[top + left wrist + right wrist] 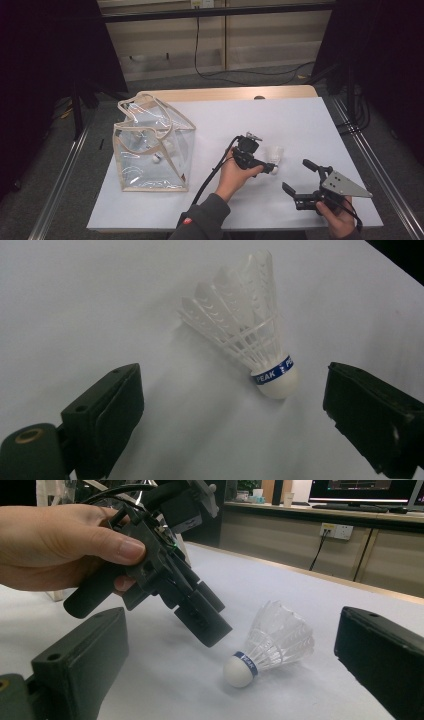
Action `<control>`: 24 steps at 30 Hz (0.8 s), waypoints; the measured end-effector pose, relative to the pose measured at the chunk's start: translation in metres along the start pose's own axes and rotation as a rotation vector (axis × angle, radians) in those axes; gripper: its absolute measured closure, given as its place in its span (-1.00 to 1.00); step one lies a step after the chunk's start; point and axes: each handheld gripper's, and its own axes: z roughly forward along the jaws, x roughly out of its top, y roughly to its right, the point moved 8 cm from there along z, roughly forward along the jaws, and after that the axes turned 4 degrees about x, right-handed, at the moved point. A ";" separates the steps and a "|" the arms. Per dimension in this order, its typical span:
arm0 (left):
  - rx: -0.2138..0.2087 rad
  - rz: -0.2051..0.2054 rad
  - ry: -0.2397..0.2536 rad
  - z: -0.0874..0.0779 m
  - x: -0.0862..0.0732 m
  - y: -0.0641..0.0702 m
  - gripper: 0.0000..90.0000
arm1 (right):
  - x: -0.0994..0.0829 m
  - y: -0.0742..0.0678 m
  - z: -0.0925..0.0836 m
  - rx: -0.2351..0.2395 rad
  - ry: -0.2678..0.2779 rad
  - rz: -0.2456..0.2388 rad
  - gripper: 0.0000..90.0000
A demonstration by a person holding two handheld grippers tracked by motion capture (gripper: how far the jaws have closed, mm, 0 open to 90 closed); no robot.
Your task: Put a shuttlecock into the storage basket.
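A white feather shuttlecock [250, 335] with a blue band at its cork lies on its side on the white table top [215, 125]. My left gripper [235, 390] hangs just above it, open, with one jaw on each side of the cork and neither touching it. From the high view, the left gripper [269, 168] points at the shuttlecock [274, 153] from the near left. My right gripper [299, 177] stands open at the near right, a short way off, with nothing in it. In the right gripper view, the left gripper [207, 622] tilts down beside the shuttlecock [272, 645], in front of the right gripper [235, 645].
A clear plastic bag [150, 145] with beige trim stands open at the table's left, with a small white ball-like thing [157, 157] inside it. The table's right edge runs close to the right hand. A cable [210, 175] trails from the left gripper toward the person.
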 end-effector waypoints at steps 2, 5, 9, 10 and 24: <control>0.001 -0.006 0.001 0.002 0.000 0.001 -0.80 | 0.000 0.000 0.000 0.000 0.000 -0.002 -0.98; 0.007 0.003 -0.007 0.006 -0.001 0.002 -0.80 | 0.000 0.000 0.000 0.001 -0.001 -0.002 -0.98; 0.010 0.008 -0.007 0.007 0.000 0.003 -0.80 | 0.000 0.000 0.000 0.001 0.001 0.002 -0.98; 0.012 0.008 -0.005 0.007 0.000 0.003 -0.78 | 0.000 0.000 -0.001 0.001 0.000 0.003 -0.98; 0.030 0.010 0.006 0.014 0.003 0.003 -0.77 | 0.000 0.001 -0.001 0.001 -0.001 0.000 -0.98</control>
